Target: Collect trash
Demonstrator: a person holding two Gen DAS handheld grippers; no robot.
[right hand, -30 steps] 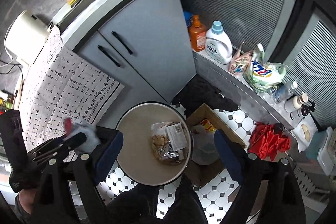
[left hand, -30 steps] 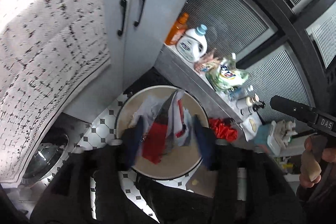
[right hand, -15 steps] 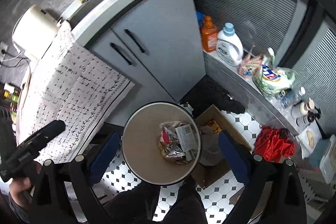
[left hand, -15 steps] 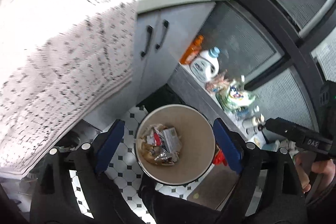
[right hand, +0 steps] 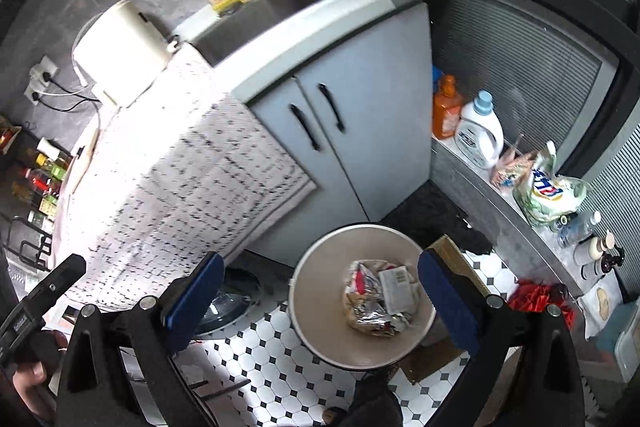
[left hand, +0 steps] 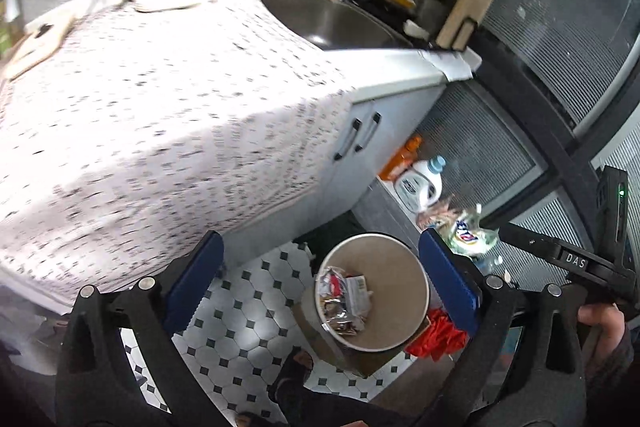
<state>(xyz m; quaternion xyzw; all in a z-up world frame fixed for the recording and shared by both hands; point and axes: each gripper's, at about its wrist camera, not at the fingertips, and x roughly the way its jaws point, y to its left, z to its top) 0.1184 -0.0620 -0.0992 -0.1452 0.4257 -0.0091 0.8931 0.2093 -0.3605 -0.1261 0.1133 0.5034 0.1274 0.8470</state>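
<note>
A round beige trash bin (left hand: 400, 263) stands on the tiled floor below both grippers; it also shows in the right wrist view (right hand: 320, 291). Crumpled wrappers and a white packet (left hand: 344, 299) lie at its bottom, also seen in the right wrist view (right hand: 380, 297). My left gripper (left hand: 320, 279) is open and empty, high above the floor beside the bin. My right gripper (right hand: 320, 287) is open and empty above the bin. The right gripper's body (left hand: 560, 259) shows in the left wrist view, and the left one (right hand: 40, 291) in the right wrist view.
A counter with a patterned white cloth (left hand: 160, 115) and a sink (left hand: 332, 23) stands left. Grey cabinet doors (right hand: 332, 147) are behind the bin. A cardboard box (right hand: 448, 255), red cloth (right hand: 536, 297), and detergent bottles (right hand: 480, 131) on a ledge lie right.
My left gripper let the red-and-white wrapper fall into the bin, opened, and rose toward the counter. My right gripper also lifted a little.
</note>
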